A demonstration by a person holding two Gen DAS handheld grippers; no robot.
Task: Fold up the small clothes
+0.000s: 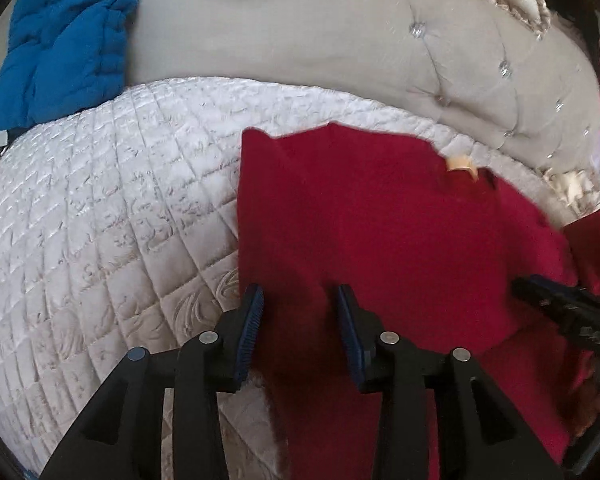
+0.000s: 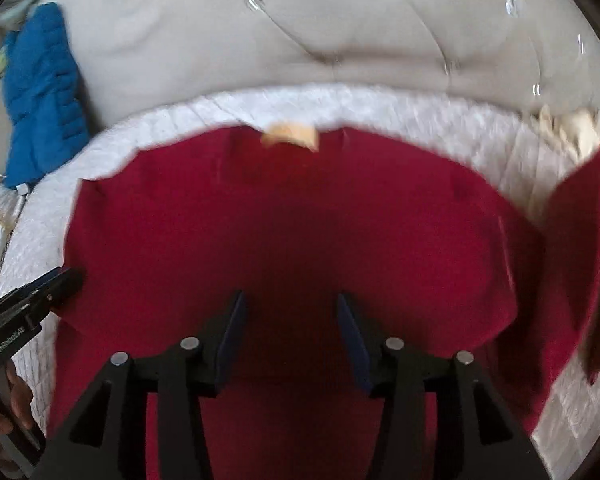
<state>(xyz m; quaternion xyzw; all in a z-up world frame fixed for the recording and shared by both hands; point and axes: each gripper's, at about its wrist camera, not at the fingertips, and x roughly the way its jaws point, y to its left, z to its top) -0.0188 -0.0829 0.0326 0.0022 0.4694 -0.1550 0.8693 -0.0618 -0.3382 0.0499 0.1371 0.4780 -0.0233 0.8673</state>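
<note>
Lying flat on the bed is a red cloth (image 1: 380,240), soft and fuzzy looking, with straight edges and pointy corners at its far side. A small tan tag (image 1: 462,163) is sitting at its far edge (it is blurry in the right wrist view, so nothing on it can be read). Part of the red cloth is spreading off to the right, where it is bunching a little.

The bed cover (image 1: 100,220) under it is shiny and white, stitched in little squares with curly writing pressed into it. Behind it, at the far side, a puffy grey headboard (image 1: 340,32) is standing, with sparkly buttons pushed into it. A crinkly blue cloth (image 1: 60,40) is lying at the far left, well apart from the red one.

The left gripper (image 1: 300,300) is hanging over the near left edge of the red cloth. Its black fingers with ridged blue pads are standing a little apart, pressing on nothing. The right gripper (image 2: 290,308) is hanging over the middle of the red cloth, its fingers also apart and holding nothing. Part of a hand (image 2: 4,412) is showing at the near left, gripping the left tool's handle.
</note>
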